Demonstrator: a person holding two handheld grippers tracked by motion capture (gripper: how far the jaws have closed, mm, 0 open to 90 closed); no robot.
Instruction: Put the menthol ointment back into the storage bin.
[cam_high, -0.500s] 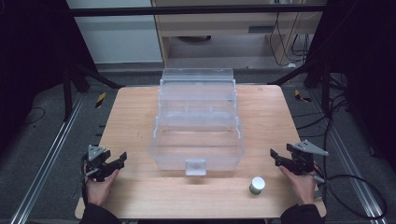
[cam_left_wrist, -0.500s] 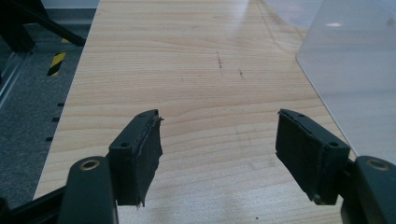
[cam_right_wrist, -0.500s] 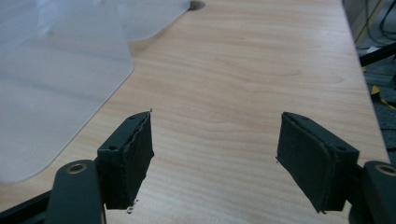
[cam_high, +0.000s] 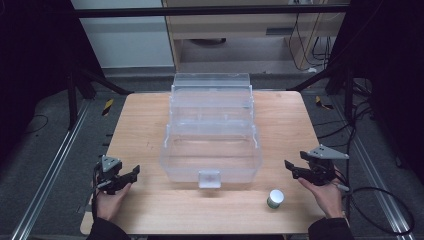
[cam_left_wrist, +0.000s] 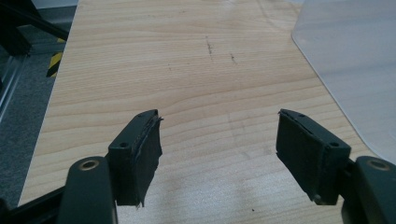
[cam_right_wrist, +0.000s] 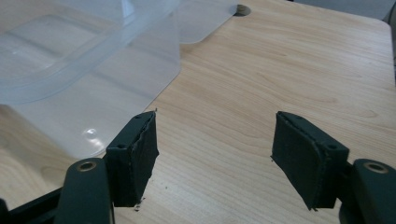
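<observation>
While both grippers, left (cam_high: 131, 174) and right (cam_high: 291, 169), hovered with fingers released and empty, the small jar (cam_high: 275, 198) sat untouched (clear box (cam_high: 211, 145) waiting).

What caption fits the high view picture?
Two open grippers, left gripper and right gripper, flank a clear plastic box on a wooden table, small capped jar nearby.

- Ahead of the left claw (cam_high: 131, 175) lies bare table (cam_high: 140, 125); its jaws stand apart with nothing between them.
- To that claw's right, the clear tiered box (cam_high: 212, 145) walls off the table's middle.
- The right claw (cam_high: 291, 169), jaws apart and empty, has open wood ahead and to its right.
- The box's clear wall rises just left of it.
- A small white-lidded jar (cam_high: 274, 198) stands near this claw, toward the person; the gap between them looks passable, though it is hard to judge.
</observation>
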